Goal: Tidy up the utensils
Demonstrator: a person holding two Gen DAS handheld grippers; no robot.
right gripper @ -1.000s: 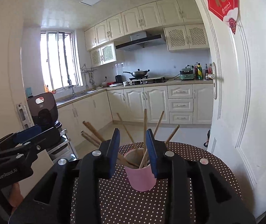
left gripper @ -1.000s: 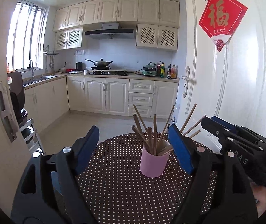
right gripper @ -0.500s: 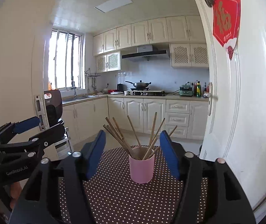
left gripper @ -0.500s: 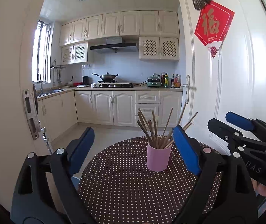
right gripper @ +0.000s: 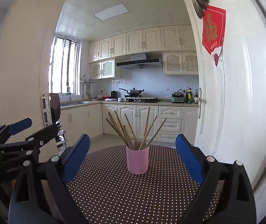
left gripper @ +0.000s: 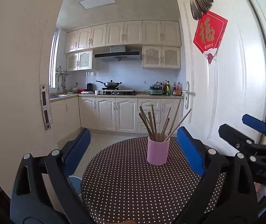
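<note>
Pink cup holding upright chopsticks, standing near the far edge of the polka-dot worktop. Over the preceding second both tools have drawn back from the cup: right hand-held gripper, formerly narrowed among the sticks, is now spread wide and empty; left hand-held gripper likewise spread. No loose utensil shows, suggesting the sorting is finished.
</note>
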